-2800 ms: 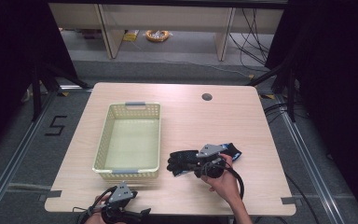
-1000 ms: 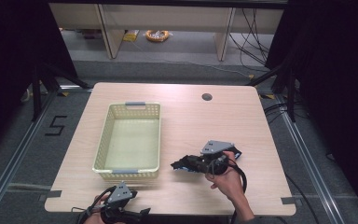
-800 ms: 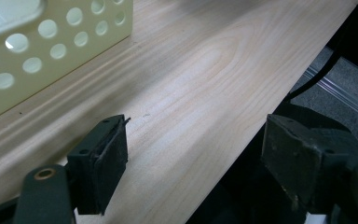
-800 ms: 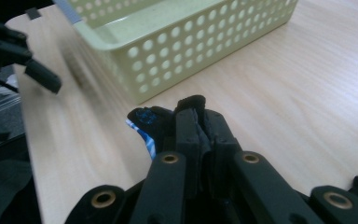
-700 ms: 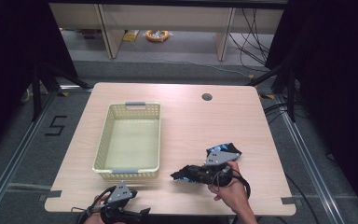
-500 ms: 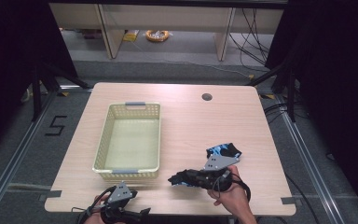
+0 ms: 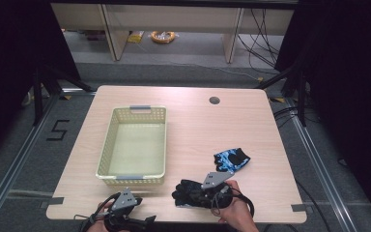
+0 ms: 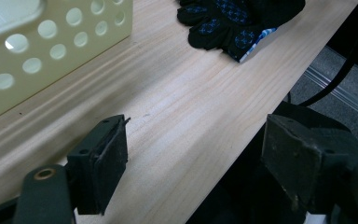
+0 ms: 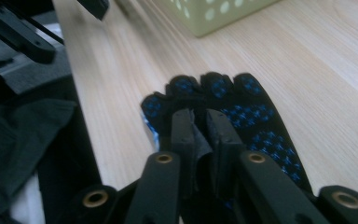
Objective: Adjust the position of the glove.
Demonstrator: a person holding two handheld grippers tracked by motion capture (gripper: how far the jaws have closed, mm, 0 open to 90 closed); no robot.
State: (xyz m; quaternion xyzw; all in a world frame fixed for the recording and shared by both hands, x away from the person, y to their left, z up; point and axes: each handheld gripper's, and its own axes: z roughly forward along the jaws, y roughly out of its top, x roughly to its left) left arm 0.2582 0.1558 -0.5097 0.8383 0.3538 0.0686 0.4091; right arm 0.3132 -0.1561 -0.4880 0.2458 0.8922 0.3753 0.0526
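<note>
Pale wood-grain table (image 7: 193,121) with rounded corners and a round dark grommet hole (image 7: 214,100) toward its far edge. Carries a pale yellow perforated plastic basket (image 7: 132,177) left of centre, a black blue-dotted glove (image 7: 189,192) near the front edge, and a blue-patterned black glove (image 7: 231,159) just beyond it.

This is looking like a lab or test room set up for recording, not a home. A light wooden table with rounded corners (image 7: 251,121) is standing alone on a grey carpeted floor (image 7: 183,72), with black curtains (image 7: 348,72) hanging down both sides and closing the space in. Metal floor rails (image 7: 314,159) are running along the table's left and right, and a black numeral "5" marked on the floor (image 7: 58,130) is sitting beside the left rail. Black cables (image 7: 258,29) are trailing across the floor behind, near pale wooden furniture legs (image 7: 108,29). Grey tape strips (image 7: 299,208) are holding the table's front corners.
</note>
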